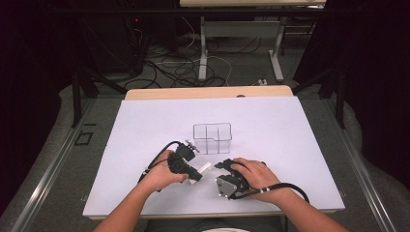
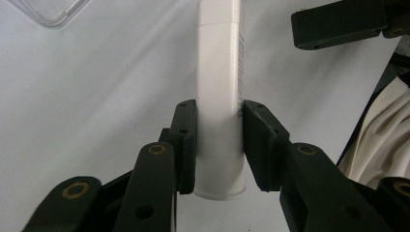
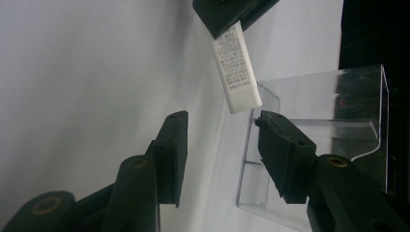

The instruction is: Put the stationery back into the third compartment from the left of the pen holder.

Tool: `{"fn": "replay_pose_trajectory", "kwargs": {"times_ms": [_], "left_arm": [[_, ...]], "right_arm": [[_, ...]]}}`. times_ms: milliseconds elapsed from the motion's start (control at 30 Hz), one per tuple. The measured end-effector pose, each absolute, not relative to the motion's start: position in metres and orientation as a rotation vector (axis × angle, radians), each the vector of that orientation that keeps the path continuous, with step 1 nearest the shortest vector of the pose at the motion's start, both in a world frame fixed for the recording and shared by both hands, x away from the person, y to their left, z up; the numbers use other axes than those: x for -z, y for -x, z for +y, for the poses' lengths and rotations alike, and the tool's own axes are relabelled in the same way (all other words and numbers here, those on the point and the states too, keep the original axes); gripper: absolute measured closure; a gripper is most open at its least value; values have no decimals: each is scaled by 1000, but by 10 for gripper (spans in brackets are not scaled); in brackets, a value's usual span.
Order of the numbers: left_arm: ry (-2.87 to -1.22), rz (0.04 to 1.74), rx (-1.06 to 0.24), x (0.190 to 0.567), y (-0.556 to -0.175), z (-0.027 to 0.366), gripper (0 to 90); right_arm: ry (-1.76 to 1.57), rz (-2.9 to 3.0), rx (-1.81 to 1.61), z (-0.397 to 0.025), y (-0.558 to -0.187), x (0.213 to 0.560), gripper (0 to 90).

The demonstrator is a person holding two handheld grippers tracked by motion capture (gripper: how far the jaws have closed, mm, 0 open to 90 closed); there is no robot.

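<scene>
A plain white tube [image 2: 218, 96] with a strip of fine black print down one side sits between the matte black jaws of the left gripper [image 2: 218, 140], the right gripper [image 3: 222, 145] is the same black with brass-coloured pivot pins, the divided organiser [image 1: 212, 137] is clear, and the table [image 1: 145, 125] surface is plain white.

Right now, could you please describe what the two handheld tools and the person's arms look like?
Both tools are black. The left tool and right tool each trail a black cable. Each tool's jaws carry flat rectangular pads with brass-coloured pivot pins. A grey plate tops the right tool. The forearms are bare, with no sleeves.
</scene>
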State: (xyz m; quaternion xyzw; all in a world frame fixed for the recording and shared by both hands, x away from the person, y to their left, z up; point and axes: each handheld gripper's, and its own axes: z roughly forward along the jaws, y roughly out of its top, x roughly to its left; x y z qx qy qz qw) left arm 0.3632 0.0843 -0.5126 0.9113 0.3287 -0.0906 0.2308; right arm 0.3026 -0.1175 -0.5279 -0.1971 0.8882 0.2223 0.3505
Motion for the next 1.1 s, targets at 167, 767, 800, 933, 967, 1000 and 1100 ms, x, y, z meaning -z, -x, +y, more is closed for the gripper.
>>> {"fn": "replay_pose_trajectory", "kwargs": {"times_ms": [167, 767, 800, 933, 967, 1000, 1100], "left_arm": [[-2520, 895, 254, 511, -365, 82, 677], [-2553, 900, 313, 513, -368, 68, 677], [-2552, 901, 312, 513, -368, 66, 677], [-2564, 876, 327, 511, -368, 60, 677], [-2551, 891, 331, 511, -367, 58, 677], [-2560, 878, 336, 511, -367, 57, 677], [-2550, 893, 342, 510, -366, 53, 677]], "right_arm": [[572, 2300, -532, -115, -302, 526, 555], [717, 2211, -475, -106, -297, 531, 565], [721, 2204, -470, -106, -297, 531, 565], [720, 2209, -445, -105, -296, 535, 573], [732, 2201, -443, -104, -296, 535, 574], [733, 2198, -437, -104, -296, 535, 582], [720, 2213, -415, -104, -295, 537, 603]]}}
